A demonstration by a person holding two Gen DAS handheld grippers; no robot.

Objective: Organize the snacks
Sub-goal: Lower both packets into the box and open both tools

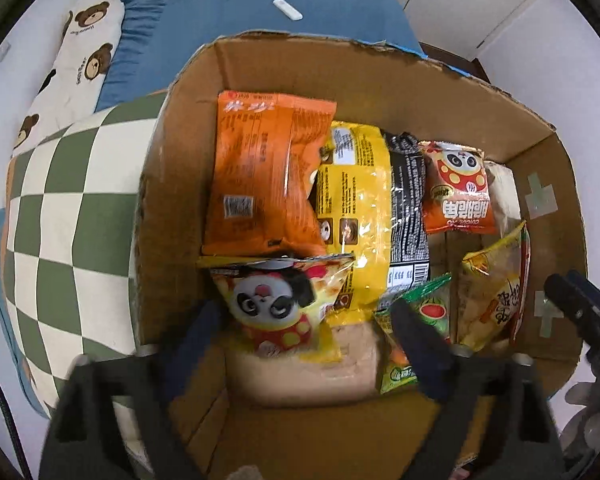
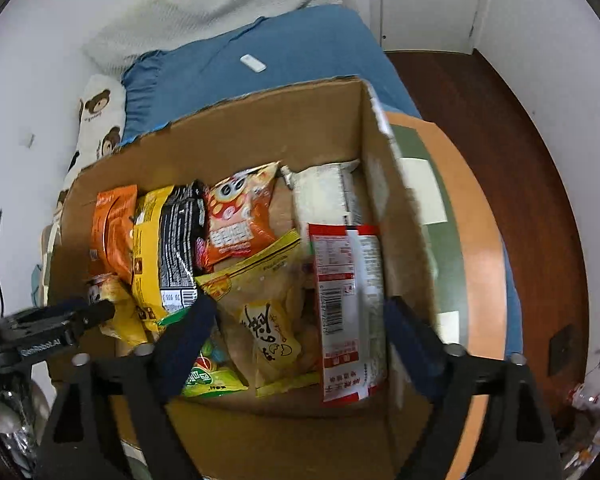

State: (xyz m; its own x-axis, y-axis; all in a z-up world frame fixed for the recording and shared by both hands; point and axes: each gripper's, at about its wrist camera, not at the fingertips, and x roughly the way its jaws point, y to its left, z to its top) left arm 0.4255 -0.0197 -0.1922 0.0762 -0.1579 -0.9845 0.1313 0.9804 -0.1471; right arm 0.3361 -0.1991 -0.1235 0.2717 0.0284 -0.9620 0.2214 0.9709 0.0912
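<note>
Both grippers hang over the open box [image 1: 380, 80], left gripper [image 1: 304, 320] spread wide above the panda bag [image 1: 276, 308] at its 6 o'clock, right gripper [image 2: 300, 328] equally wide above the yellow bag [image 2: 268, 308], neither holding anything, snacks packed inside.

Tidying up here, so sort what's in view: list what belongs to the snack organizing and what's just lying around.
Part of the job:
cardboard box
orange snack bag
yellow snack bag
black packet
panda snack bag
red and white packet

Just lying about:
checkered cushion
bear-print pillow
blue bedding
small white object
</note>
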